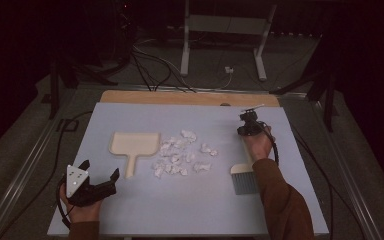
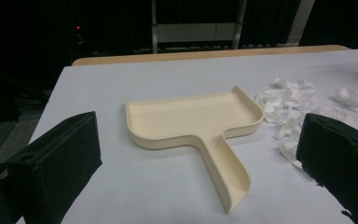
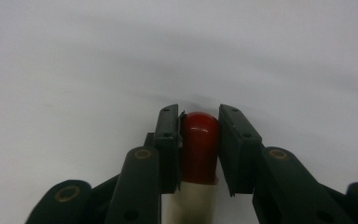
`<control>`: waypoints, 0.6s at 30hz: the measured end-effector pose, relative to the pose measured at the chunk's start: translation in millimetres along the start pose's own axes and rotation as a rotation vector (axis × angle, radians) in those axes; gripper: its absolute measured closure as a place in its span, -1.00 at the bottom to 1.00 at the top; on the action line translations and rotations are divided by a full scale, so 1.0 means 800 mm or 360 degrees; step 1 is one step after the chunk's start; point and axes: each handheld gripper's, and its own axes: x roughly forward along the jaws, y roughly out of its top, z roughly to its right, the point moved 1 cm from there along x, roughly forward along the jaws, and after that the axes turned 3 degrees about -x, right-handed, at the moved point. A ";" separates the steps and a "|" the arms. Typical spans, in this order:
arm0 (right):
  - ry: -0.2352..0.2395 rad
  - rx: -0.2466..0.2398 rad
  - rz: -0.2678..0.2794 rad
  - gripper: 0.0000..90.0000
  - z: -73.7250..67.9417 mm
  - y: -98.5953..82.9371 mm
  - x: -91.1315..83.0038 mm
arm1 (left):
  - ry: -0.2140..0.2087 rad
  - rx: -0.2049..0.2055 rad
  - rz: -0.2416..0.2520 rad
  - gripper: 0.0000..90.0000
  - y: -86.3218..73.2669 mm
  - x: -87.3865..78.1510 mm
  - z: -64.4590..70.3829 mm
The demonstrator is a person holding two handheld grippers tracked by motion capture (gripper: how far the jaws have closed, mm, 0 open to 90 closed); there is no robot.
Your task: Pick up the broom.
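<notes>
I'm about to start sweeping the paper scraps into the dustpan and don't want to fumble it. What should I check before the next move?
1. Right tongs closed on the brush handle: ok, the jaws clamp its red tip.
2. Brush bristles down on the table: ok, they rest near the table's front edge.
3. Left tongs open for the dustpan: ok, jaws spread wide.
4. Dustpan held: not ok, it lies free ahead of the left tongs.
5. Paper scraps between brush and dustpan: ok, piled right of the pan.
6. Pan's open edge facing the scraps: cannot tell.
</notes>
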 end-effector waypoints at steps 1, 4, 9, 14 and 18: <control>0.0016 -0.0011 0.0024 0.58 -0.001 0.000 -0.005 | -0.0004 -0.0004 0.0003 -0.99 0.001 0.000 0.002; 0.0045 -0.0036 0.0107 0.58 -0.004 0.001 -0.027 | -0.0027 -0.0003 0.0015 -0.99 0.005 0.003 0.013; 0.0118 -0.0037 0.0249 0.59 -0.006 0.000 -0.065 | -0.0122 0.0011 0.0024 -0.99 0.016 0.009 0.045; 0.0176 -0.0073 0.0359 0.59 -0.014 -0.001 -0.099 | -0.0243 0.0031 -0.0007 -0.99 0.022 0.026 0.086; 0.0218 -0.0108 0.0434 0.59 -0.022 -0.003 -0.124 | -0.0349 0.0076 -0.0042 -0.99 0.023 0.043 0.125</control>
